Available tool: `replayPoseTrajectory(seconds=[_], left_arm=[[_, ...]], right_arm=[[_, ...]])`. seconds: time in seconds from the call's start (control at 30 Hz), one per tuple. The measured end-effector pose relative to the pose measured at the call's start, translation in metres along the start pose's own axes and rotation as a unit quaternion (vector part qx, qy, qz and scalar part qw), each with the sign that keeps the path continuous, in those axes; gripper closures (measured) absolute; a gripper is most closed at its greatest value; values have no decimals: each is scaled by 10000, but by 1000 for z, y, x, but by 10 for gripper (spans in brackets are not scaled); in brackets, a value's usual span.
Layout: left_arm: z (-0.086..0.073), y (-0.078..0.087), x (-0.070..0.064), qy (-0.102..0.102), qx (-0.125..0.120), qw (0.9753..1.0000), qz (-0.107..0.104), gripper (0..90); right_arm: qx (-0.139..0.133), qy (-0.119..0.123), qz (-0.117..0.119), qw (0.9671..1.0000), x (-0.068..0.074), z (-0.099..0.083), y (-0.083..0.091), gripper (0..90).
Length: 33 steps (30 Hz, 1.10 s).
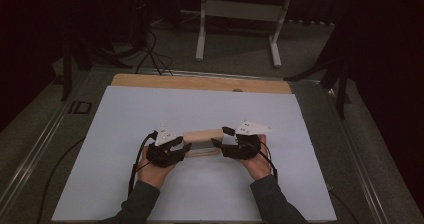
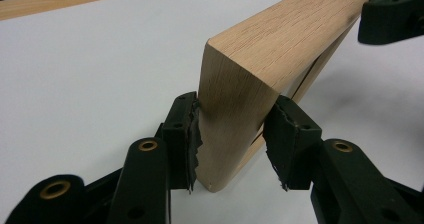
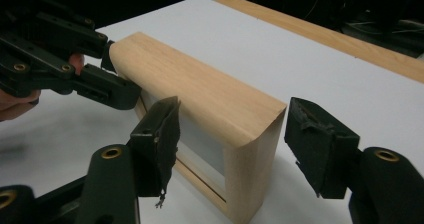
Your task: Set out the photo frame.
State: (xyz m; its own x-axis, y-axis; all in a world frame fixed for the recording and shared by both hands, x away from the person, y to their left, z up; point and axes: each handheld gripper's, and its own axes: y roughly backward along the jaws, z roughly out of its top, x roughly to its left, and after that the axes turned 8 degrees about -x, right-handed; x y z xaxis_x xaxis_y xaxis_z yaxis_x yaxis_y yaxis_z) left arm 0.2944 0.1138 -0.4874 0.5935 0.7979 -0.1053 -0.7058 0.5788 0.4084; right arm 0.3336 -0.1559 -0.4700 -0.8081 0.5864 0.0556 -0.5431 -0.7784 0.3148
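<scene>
A pale wooden frame [image 1: 202, 140] with rounded corners stands on edge at the centre of the high view, on the white sheet [image 1: 150, 109] covering the table. It has a light grain and an inset grey panel on its near face. At its left end, the left gripper [image 2: 232, 134] clamps the upright end piece between both pads, narrow and touching the wood. At its right end, the right gripper [image 3: 232, 144] straddles the corner with its jaws wide, pads clear of the wood on both sides.
</scene>
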Motion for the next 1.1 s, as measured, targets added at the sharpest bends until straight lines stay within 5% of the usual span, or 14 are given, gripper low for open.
replayPoseTrajectory(seconds=[1.1], left_arm=[[5,-1,8,131,-145,9998,-63,577]], right_arm=[[179,152,-23,9997,-7,-12,-15,480]])
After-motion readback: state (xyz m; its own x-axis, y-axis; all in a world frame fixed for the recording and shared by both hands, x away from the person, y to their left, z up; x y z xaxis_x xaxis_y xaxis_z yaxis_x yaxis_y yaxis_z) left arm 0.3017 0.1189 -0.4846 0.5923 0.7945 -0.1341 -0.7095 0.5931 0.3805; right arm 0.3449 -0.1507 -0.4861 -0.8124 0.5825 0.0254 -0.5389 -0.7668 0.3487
